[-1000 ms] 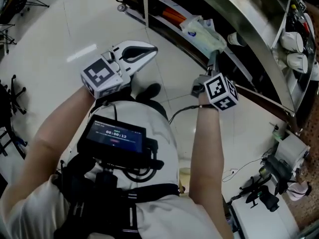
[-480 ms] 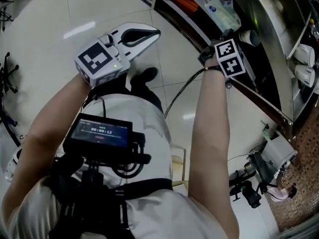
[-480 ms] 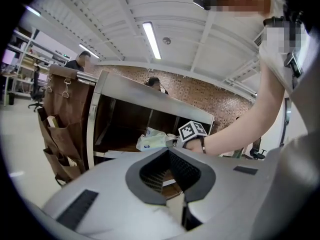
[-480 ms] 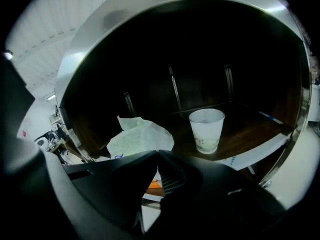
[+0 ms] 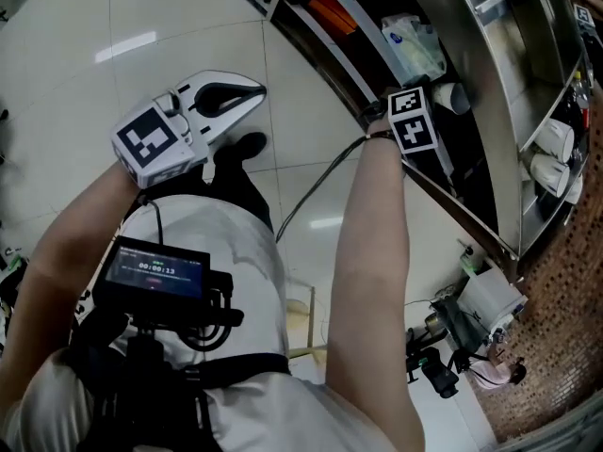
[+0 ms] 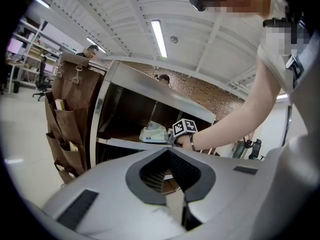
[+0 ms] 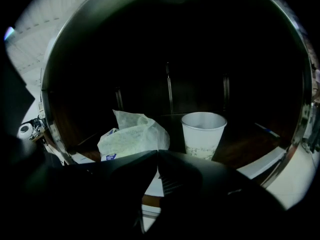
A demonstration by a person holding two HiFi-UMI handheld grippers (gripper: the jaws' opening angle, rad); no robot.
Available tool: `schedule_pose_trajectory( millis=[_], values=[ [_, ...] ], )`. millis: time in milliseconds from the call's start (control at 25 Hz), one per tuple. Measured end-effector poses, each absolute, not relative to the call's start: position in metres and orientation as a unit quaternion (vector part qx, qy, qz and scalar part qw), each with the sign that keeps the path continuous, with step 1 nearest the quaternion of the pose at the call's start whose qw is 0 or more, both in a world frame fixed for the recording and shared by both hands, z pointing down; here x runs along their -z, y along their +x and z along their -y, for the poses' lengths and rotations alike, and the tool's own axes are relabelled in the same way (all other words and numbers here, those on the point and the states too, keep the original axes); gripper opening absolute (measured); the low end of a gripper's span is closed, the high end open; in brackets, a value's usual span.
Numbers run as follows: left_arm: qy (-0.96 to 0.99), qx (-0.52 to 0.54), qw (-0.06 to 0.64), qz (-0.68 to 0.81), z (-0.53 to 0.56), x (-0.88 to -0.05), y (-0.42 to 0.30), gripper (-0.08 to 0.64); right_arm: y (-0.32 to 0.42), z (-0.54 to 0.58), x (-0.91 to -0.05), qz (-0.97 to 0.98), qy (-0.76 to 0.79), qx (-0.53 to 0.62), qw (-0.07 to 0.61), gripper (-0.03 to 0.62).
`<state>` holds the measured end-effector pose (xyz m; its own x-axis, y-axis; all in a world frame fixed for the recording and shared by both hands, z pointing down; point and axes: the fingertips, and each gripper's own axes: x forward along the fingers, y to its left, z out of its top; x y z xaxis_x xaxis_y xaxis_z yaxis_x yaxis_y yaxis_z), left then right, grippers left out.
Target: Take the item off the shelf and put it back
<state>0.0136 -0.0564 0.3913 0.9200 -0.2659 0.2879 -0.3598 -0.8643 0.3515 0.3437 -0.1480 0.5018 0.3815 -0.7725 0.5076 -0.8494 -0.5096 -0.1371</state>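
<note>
Cup (image 7: 203,134) stands upright on shelf (image 7: 245,140), mouth up, bag (image 7: 132,136) just beside. Your right gripper (image 7: 157,154) faces both, jaws pressed together, empty; left gripper (image 6: 168,147) likewise.

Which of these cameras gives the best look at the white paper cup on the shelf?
The right gripper view: the paper cup stands upright, large and centred, beside a white bag. The head view shows it only small, seen from above. The left gripper view does not show it.

Workshop-type test hall, indicated by glossy tiled floor (image 5: 141,26), ceiling strip light (image 6: 160,38), bare metal shelf unit (image 6: 107,91), brick wall (image 6: 210,91) and background storage racks (image 6: 22,54).
</note>
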Motion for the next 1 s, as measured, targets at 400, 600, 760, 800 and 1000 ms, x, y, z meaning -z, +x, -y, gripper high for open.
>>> schedule_pose_trajectory(
  millis=[400, 600, 760, 800, 1000],
  values=[
    [0.956, -0.113, 0.216, 0.165, 0.056, -0.396, 0.005, 0.009, 0.332, 0.163, -0.513, 0.507, 0.813, -0.261, 0.119, 0.104],
    [0.961, -0.105, 0.194, 0.166, 0.061, -0.399, 0.004, 0.009, 0.337, 0.156, -0.510, 0.505, 0.816, -0.259, 0.113, 0.104],
    [0.962, -0.102, 0.193, 0.161, 0.062, -0.398, 0.005, 0.009, 0.329, 0.144, -0.505, 0.508, 0.814, -0.262, 0.101, 0.104],
    [0.962, -0.105, 0.194, 0.159, 0.061, -0.397, 0.006, 0.009, 0.326, 0.140, -0.504, 0.510, 0.812, -0.267, 0.094, 0.104],
    [0.967, -0.110, 0.181, 0.145, 0.061, -0.394, 0.014, 0.009, 0.301, 0.116, -0.483, 0.536, 0.791, -0.292, 0.030, 0.103]
  ],
)
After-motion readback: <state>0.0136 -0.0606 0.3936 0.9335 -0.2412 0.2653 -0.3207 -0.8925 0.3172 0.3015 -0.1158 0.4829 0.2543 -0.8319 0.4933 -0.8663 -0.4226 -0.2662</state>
